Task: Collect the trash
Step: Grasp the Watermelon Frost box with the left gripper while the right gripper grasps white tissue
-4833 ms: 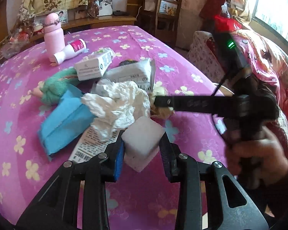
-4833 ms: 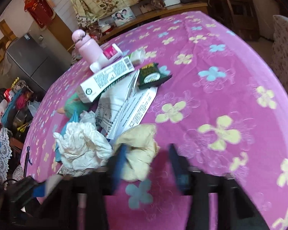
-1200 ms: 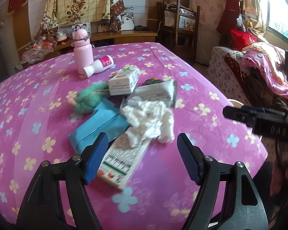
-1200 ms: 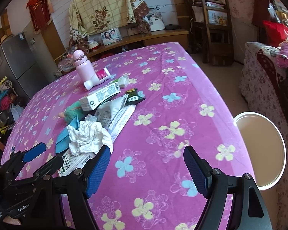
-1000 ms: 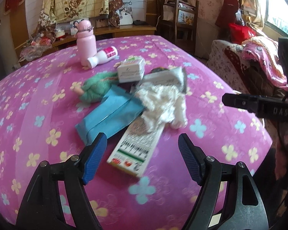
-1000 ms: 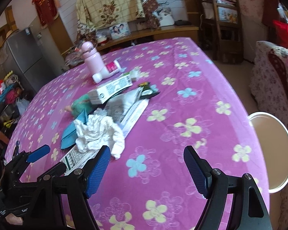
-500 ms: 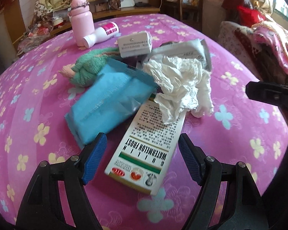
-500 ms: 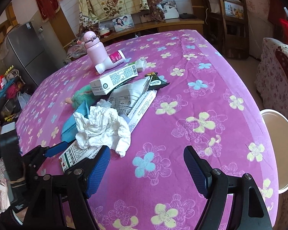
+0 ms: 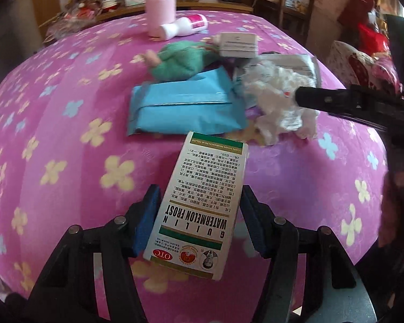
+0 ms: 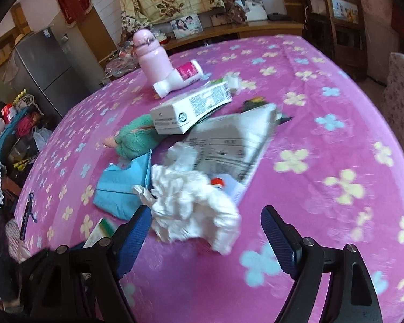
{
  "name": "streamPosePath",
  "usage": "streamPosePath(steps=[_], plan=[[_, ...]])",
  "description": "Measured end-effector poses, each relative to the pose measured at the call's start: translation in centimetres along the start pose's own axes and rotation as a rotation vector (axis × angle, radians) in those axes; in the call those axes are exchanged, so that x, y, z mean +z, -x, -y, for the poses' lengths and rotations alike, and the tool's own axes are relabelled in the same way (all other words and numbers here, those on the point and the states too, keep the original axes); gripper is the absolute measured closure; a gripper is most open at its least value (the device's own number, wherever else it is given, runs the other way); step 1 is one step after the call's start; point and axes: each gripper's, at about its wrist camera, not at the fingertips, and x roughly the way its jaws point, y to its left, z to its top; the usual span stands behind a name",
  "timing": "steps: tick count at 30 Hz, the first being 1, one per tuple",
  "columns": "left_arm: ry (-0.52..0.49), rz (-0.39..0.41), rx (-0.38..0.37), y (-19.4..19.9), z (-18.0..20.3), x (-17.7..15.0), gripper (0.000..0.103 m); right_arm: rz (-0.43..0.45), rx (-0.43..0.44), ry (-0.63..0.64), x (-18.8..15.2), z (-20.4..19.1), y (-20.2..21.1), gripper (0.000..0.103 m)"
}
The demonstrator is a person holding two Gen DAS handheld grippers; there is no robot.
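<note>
Left wrist view puts the white medicine box (image 9: 202, 204) squarely between the blue pads of the left claw (image 9: 198, 220), which half a second ago stood wide apart with the box lying flat ahead of them under the crumpled tissue (image 9: 280, 110). Now the pads have drawn in against the box's long sides, and the box has come clear of the tissue and tilts up off the flowered desk (image 9: 67, 140), its printed face toward the camera. I judge the box is clamped and ready to be carried off as the next piece of trash.

Just beyond it lie the blue packet (image 9: 185, 107), a green knitted toy (image 9: 180, 59), a second carton (image 9: 238, 44) and a grey printed wrapper (image 9: 296, 64), with a pink bottle (image 9: 160, 8) farther back.

Right wrist view shows the right claw (image 10: 206, 238) has closed in on the pile: its fingers (image 10: 137, 231) are spread wide, low over the desk, with the tissue's near edge between them, nothing gripped. The left claw reaches forward and level from the desk's near edge; the right comes in from the side, one finger lying across the tissue in the left view.
</note>
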Motion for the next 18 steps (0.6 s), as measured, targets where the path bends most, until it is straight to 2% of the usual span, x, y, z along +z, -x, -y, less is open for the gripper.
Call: streamPosePath(steps=[2, 3, 4, 7, 18], plan=[[0.021, -0.001, -0.009, 0.1, -0.3, -0.2, 0.045, -0.021, 0.0, 0.017, 0.0, -0.7, -1.5, 0.035], [0.031, -0.001, -0.016, 0.1, -0.4, -0.2, 0.045, -0.019, 0.0, 0.021, 0.0, -0.8, -1.7, 0.062], [0.042, -0.002, -0.025, 0.2, -0.5, -0.1, 0.045, -0.017, -0.006, 0.017, -0.2, -0.6, -1.7, 0.072], [0.067, -0.001, -0.049, 0.2, -0.4, 0.1, 0.045, 0.015, 0.023, 0.025, -0.7, -0.2, -0.3, 0.078], [0.048, 0.059, -0.054, 1.4, 2.2, 0.7, 0.047, 0.066, 0.019, 0.07, -2.0, 2.0, 6.2, 0.078]])
